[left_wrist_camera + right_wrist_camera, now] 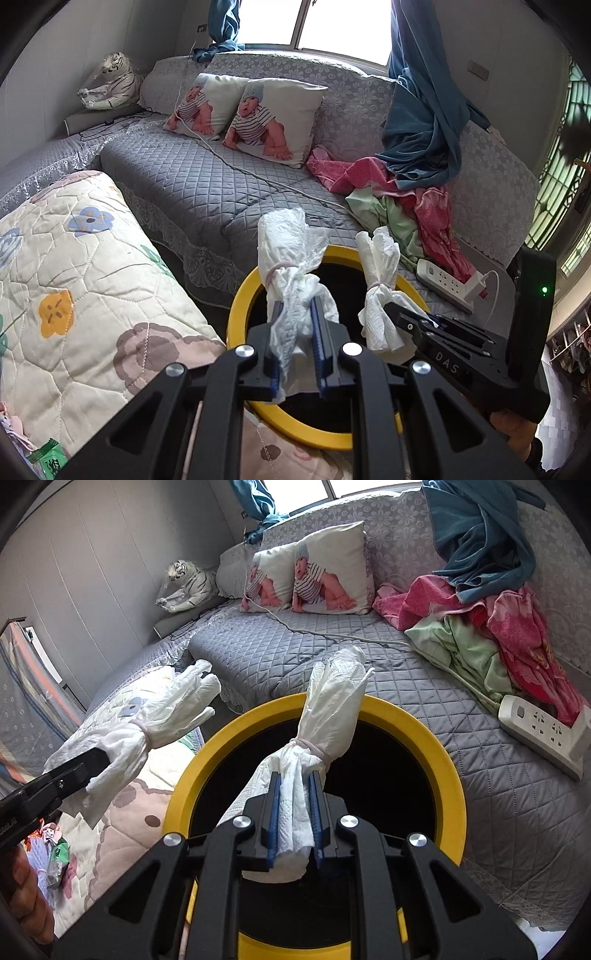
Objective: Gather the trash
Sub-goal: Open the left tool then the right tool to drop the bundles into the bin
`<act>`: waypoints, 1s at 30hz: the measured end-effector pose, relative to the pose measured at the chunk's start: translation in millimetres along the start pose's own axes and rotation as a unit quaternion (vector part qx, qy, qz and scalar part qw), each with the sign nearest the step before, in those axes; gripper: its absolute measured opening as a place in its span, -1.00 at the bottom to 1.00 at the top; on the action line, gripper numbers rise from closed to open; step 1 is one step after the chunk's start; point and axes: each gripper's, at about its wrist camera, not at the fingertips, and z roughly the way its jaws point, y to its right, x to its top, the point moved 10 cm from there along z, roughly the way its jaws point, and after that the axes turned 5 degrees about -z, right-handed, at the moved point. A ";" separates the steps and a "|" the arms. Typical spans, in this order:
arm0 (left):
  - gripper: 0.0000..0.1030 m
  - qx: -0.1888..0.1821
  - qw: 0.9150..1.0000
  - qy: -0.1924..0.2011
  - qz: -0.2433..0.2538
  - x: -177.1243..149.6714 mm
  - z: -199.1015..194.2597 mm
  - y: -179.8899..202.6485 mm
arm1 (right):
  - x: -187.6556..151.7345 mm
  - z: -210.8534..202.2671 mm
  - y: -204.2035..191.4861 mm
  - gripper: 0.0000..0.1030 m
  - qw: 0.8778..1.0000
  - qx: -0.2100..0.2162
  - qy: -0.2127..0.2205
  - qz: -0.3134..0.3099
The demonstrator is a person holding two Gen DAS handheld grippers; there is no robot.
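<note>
Bin, yellow-rimmed, stands against the grey sofa; above its mouth the left gripper clenches one tied tissue bundle and the right gripper another bundle, perhaps just beside its rim.

Bin mouth open and dark, clear from above; floral quilt crowds its left rim, power strip and clothes pile lie to the right

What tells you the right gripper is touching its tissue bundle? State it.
Touching. Right wrist view: right gripper pads clamp the tied tissue bundle from both sides, no gap, above the yellow-rimmed bin.
</note>
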 end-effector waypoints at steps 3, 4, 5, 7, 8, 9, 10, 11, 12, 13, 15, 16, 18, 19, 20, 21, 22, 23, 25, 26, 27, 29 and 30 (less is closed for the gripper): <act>-0.74 -0.001 1.000 -0.006 -0.002 -1.2 6.2 2.7 | -4.3 3.0 2.9 -0.73 1.000 -0.003 -0.006 0.001; -0.74 -0.002 1.000 -0.009 -0.004 -2.4 8.8 3.5 | -5.1 4.0 3.8 -0.73 1.000 -0.004 -0.007 0.002; -0.74 -0.004 1.000 -0.012 -0.006 -3.6 10.6 4.1 | -6.0 5.2 5.5 -0.73 1.000 -0.005 -0.008 0.003; -0.74 -0.007 1.000 -0.016 -0.013 -4.9 14.2 4.7 | -7.4 6.6 7.7 -0.73 1.000 -0.006 -0.010 0.004; -0.74 -0.010 1.000 -0.018 -0.017 -5.4 15.8 5.1 | -8.1 7.1 8.5 -0.73 1.000 -0.007 -0.011 0.005; -0.74 -0.012 1.000 -0.021 -0.020 -5.9 17.5 4.9 | -8.6 7.2 8.6 -0.73 1.000 -0.007 -0.012 0.005; -0.74 -0.014 0.999 -0.023 -0.023 -6.3 19.3 4.7 | -9.4 7.6 8.8 -0.73 1.000 -0.008 -0.013 0.005; -0.74 -0.015 0.999 -0.025 -0.024 -6.3 21.2 5.1 | -9.7 7.8 9.2 -0.73 1.000 -0.008 -0.013 0.005; -0.74 -0.014 0.999 -0.026 -0.023 -7.2 22.0 5.0 | -9.8 8.1 9.5 -0.73 1.000 -0.009 -0.013 0.004; -0.74 -0.013 0.999 -0.026 -0.022 -7.7 23.0 5.4 | -10.2 8.2 9.5 -0.73 1.000 -0.010 -0.013 0.003; -0.74 -0.014 0.999 -0.028 -0.023 -8.5 24.5 6.5 | -10.0 8.1 10.0 -0.73 1.000 -0.009 -0.013 0.006; -0.74 -0.016 0.999 -0.030 -0.024 -8.9 25.7 7.3 | -9.8 7.5 10.4 -0.72 1.000 -0.009 -0.013 0.006; -0.74 -0.017 0.999 -0.033 -0.026 -10.0 27.5 7.6 | -10.0 7.2 10.8 -0.72 1.000 -0.009 -0.012 0.006; -0.74 -0.018 0.999 -0.034 -0.027 -10.2 28.4 7.4 | -10.1 7.1 11.3 -0.72 1.000 -0.009 -0.012 0.007; -0.74 -0.019 0.999 -0.036 -0.029 -10.4 29.3 7.4 | -10.0 7.3 11.9 -0.72 1.000 -0.009 -0.012 0.008; -0.74 -0.021 0.999 -0.037 -0.031 -10.7 30.1 7.6 | -9.8 7.6 12.5 -0.72 1.000 -0.009 -0.013 0.009; -0.73 -0.023 0.999 -0.038 -0.032 -11.0 30.0 7.4 | -9.6 7.9 13.3 -0.72 1.000 -0.009 -0.013 0.009; -0.73 -0.025 0.998 -0.038 -0.033 -10.5 30.1 7.5 | -9.2 8.1 13.8 -0.72 1.000 -0.010 -0.013 0.009; -0.71 -0.026 0.998 -0.035 -0.035 -9.8 29.4 7.3 | -9.1 8.1 14.5 -0.71 1.000 -0.009 -0.014 0.012; -0.67 -0.026 0.998 -0.035 -0.037 -9.4 29.1 6.7 | -8.9 8.4 14.5 -0.71 1.000 -0.008 -0.014 0.013; -0.65 -0.025 0.998 -0.034 -0.040 -8.8 28.4 5.8 | -8.7 8.3 15.7 -0.71 1.000 -0.009 -0.014 0.016; -0.55 -0.025 0.998 -0.033 -0.048 -7.6 27.2 3.0 | -8.4 8.3 16.7 -0.70 1.000 -0.011 -0.014 0.018; -0.51 -0.024 0.998 -0.032 -0.053 -7.0 26.7 0.9 | -8.5 8.1 16.8 -0.69 1.000 -0.012 -0.014 0.019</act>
